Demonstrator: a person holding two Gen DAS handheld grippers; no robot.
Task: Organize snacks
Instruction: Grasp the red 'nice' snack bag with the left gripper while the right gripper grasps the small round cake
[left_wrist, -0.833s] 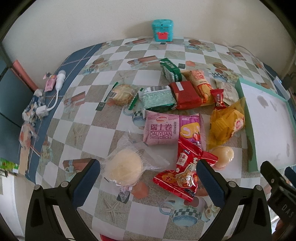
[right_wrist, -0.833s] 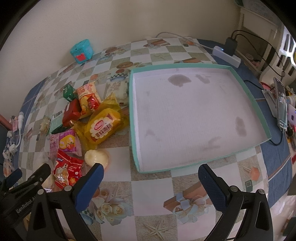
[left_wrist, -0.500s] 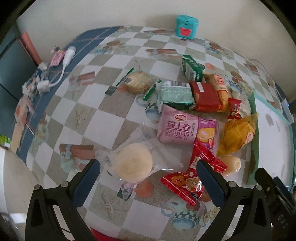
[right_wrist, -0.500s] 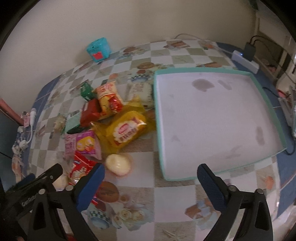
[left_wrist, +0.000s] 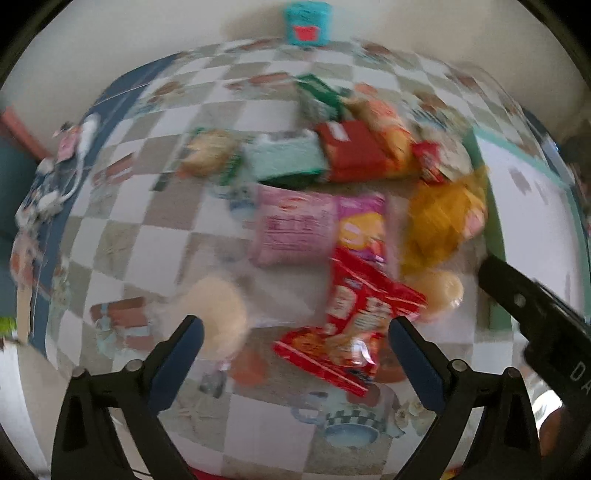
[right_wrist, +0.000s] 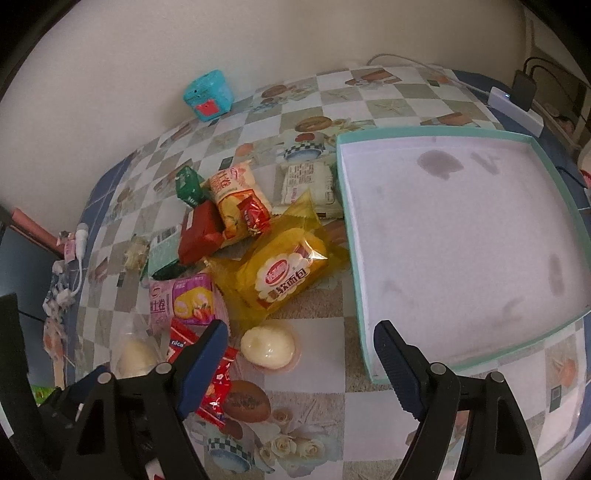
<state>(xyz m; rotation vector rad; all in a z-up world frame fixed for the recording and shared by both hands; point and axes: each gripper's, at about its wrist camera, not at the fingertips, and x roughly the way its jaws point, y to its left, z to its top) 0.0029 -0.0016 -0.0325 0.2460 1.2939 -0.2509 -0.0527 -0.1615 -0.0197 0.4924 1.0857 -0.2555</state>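
Fingers (left_wrist: 181, 343) of both grippers closing, wide apart, holding nothing.

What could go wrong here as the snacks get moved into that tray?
The snacks overlap, so tongs closing on the red packet may drag the pink packet along. The pale round cake looks soft and could be squashed. Both tongs are closing, empty, near each other and might collide. The tray is empty.
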